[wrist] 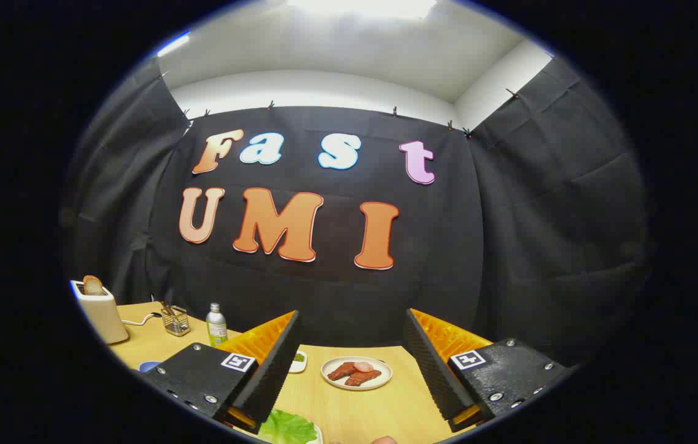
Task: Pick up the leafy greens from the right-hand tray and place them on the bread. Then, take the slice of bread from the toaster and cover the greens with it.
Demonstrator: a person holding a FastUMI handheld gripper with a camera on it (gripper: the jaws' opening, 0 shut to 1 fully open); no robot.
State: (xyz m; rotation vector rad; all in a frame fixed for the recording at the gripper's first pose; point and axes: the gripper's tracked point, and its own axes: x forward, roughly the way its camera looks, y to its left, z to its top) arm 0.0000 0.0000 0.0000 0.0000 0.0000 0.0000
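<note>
I hold the gripper (349, 370) above the pale wooden tabletop (355, 407), its two ridged fingers spread wide apart and grasping nothing. The task's thing, a crinkled light-green lettuce leaf (287, 427), lies low between the fingers, nearer the left one, on what appears to be a white tray whose rim (318, 433) just shows beside it. Beyond the fingers sits a round white plate (356, 373) carrying reddish-brown meat slices and a pale pink round piece; to its left, partly behind the left finger, is a small white dish (299, 361) with something green in it. Farther off on the left stand a small bottle with a green label (216, 324), a wire-mesh holder (175, 320) and a cream-coloured toaster (99, 311) with a browned bread slice (92, 285) upright in its slot. The base bread cannot be made out. I judge the leaf to be very light, limp and easily torn or bruised, likely to flop and to cling to the tray; I would take it across a ruffled fold near its middle, closing gently so that both fingers pinch several layers rather than a thin edge. The toast should be stiff, dry and crumbly.
</note>
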